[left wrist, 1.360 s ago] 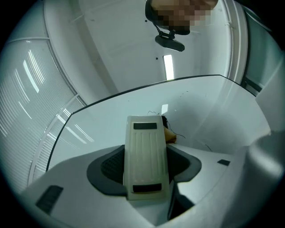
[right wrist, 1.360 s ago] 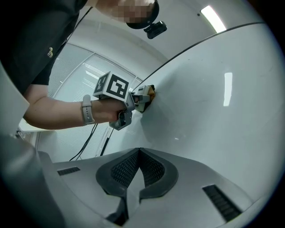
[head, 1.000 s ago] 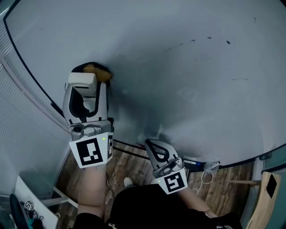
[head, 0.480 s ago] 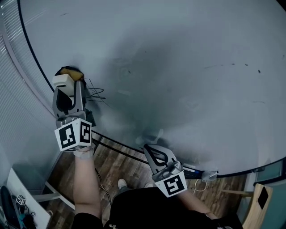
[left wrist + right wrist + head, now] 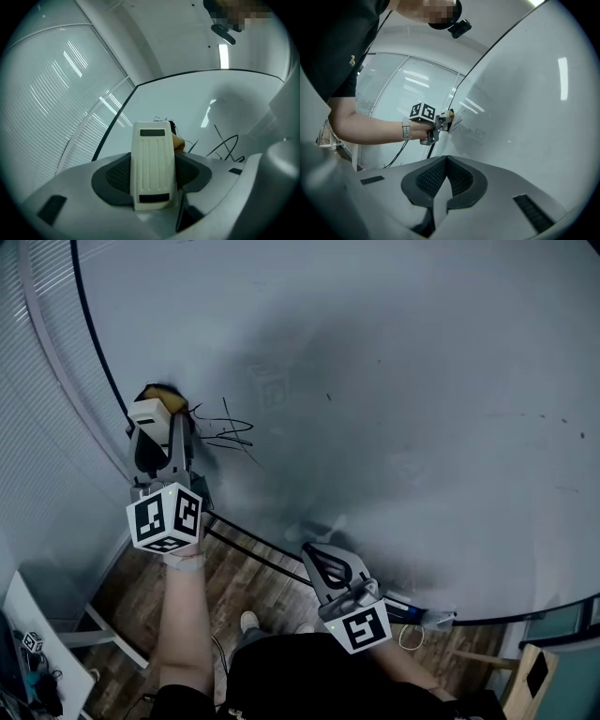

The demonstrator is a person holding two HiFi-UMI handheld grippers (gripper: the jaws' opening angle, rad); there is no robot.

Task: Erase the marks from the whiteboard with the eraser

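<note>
left hand-held gripper pinches the eraser against the whiteboard beside black marks; right hand-held gripper pressed together.

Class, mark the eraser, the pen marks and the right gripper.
eraser (image 5: 153, 164), left gripper view, its ribbed cream back.
pen marks (image 5: 228, 432), head view, middle of the black scribble.
right gripper (image 5: 446, 159), right gripper view, where its shut tips meet.

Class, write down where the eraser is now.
In the head view the eraser sits at left, clamped in the left gripper against the whiteboard, just left of the black scribbles.
</note>
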